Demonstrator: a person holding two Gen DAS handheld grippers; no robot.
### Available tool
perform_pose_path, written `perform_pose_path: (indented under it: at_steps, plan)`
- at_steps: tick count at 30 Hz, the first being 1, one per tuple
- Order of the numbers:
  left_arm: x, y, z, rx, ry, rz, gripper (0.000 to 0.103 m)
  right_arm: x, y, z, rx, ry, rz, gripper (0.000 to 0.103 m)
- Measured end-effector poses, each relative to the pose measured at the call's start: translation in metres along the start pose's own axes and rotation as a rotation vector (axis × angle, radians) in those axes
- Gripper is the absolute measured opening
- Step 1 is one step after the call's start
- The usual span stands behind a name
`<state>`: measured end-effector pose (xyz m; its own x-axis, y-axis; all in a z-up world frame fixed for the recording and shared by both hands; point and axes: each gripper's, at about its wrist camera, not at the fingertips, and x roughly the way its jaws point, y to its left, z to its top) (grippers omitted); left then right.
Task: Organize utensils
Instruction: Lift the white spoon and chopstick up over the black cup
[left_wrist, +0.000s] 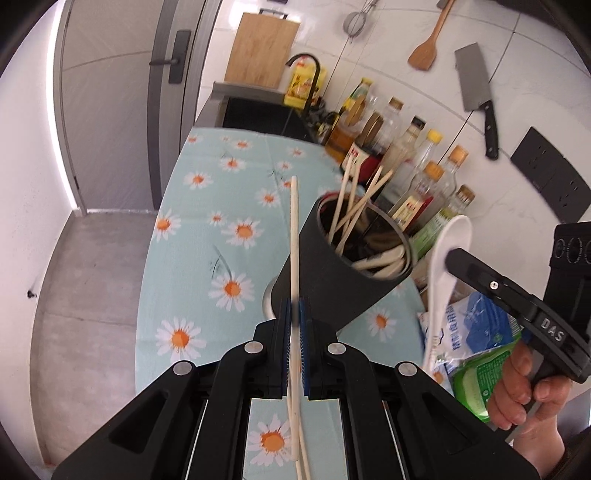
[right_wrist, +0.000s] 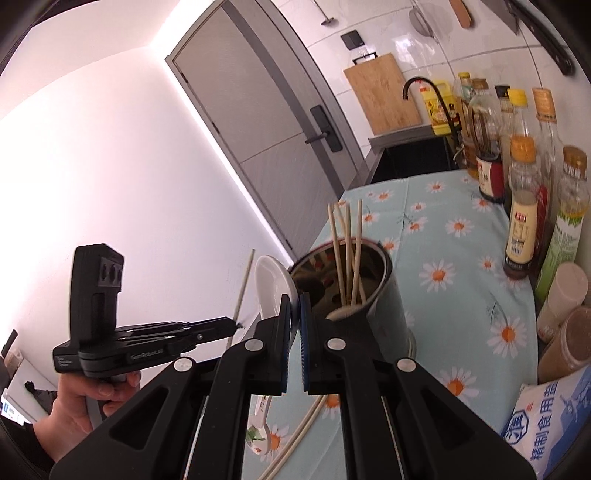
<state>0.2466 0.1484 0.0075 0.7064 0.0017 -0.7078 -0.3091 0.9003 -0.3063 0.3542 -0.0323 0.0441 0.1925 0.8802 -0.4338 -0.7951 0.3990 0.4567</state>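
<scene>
My left gripper (left_wrist: 294, 306) is shut on a pale chopstick (left_wrist: 293, 229) that stands nearly upright, above the floral cloth and just left of the black utensil holder (left_wrist: 325, 266). The holder contains several chopsticks (left_wrist: 351, 206) and pale spoons. My right gripper (right_wrist: 294, 299) is shut on a white ceramic spoon (right_wrist: 273, 284), bowl up, close to the holder's (right_wrist: 384, 306) rim. In the left wrist view the right gripper (left_wrist: 448, 258) and its spoon (left_wrist: 448, 236) sit right of the holder. The right wrist view shows the left gripper (right_wrist: 234, 325) with its chopstick (right_wrist: 243, 284). Loose chopsticks (right_wrist: 295, 439) lie on the cloth.
Several condiment bottles (left_wrist: 417, 177) line the wall side of the counter, with jars (right_wrist: 565, 332) and a salt bag (right_wrist: 554, 424) nearer. A sink with a black faucet (left_wrist: 310, 74) and a cutting board (left_wrist: 262, 48) lie beyond. The floral cloth (left_wrist: 221, 229) ends at the counter's left edge.
</scene>
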Motion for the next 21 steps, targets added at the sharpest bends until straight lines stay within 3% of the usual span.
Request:
perform_pose_path:
  at_steps: [21]
  plan:
    - [-0.025,-0.044,0.074,0.091,-0.253,-0.164,0.004,0.009,0.001,0.064,-0.046,-0.172,-0.109,0.006]
